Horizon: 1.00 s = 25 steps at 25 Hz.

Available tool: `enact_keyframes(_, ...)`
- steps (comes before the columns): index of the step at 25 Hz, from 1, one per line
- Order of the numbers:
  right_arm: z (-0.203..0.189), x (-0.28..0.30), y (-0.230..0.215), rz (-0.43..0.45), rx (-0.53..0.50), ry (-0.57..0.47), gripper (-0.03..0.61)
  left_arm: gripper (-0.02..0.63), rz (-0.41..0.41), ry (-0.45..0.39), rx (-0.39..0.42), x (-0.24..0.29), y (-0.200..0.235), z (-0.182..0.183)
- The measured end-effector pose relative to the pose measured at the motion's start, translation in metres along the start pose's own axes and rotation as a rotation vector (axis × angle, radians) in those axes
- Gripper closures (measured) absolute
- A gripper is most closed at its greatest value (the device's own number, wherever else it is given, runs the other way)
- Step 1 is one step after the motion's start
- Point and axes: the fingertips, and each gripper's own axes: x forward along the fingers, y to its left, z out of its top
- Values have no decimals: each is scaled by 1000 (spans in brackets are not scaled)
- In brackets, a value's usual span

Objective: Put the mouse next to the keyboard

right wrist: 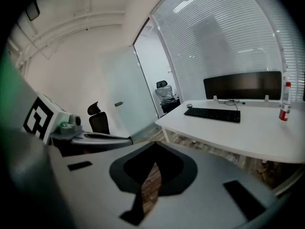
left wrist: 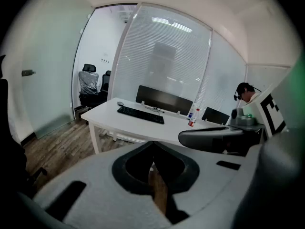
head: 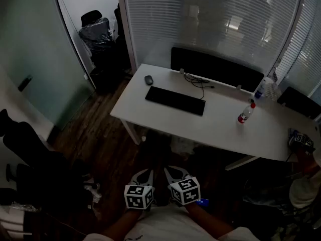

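A small dark mouse (head: 148, 80) lies on the white desk (head: 220, 127), just beyond the left end of the black keyboard (head: 175, 100) and a short gap away from it. Both also show far off in the left gripper view as the mouse (left wrist: 120, 103) and keyboard (left wrist: 140, 114), and in the right gripper view as the mouse (right wrist: 189, 106) and keyboard (right wrist: 213, 114). My left gripper (head: 145, 173) and right gripper (head: 171, 172) hang side by side over the wooden floor, well short of the desk. Each has its jaws together with nothing between them.
A black monitor (head: 215, 69) stands behind the keyboard with a cable in front. A red-capped bottle (head: 246, 113) and a spray bottle (head: 261, 88) stand on the desk's right part. Black office chairs (head: 30, 159) are at my left, another chair (head: 98, 31) by the glass door, and a person (head: 303, 185) at the right.
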Motion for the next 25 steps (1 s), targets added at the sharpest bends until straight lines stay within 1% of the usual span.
enact_keyframes(4,3,-5,-15,-4,-8,4,575,609,15,-5,-6,8,-9,4)
enact_keyframes(12,6,-11,-47,17,-17,10,575,609,57,-22,-23,28,-27,4)
enact_keyframes(19,15,17,-63,25,-13,20,575,609,65,-20,-46,56,-7,17)
enact_keyframes(22,27,39,-76,10,-8,22,575,609,51,-20,-49,77,7,30)
enact_keyframes(25,45,71,-88,-5,-6,18,575,609,36,-23,-45,103,31,48)
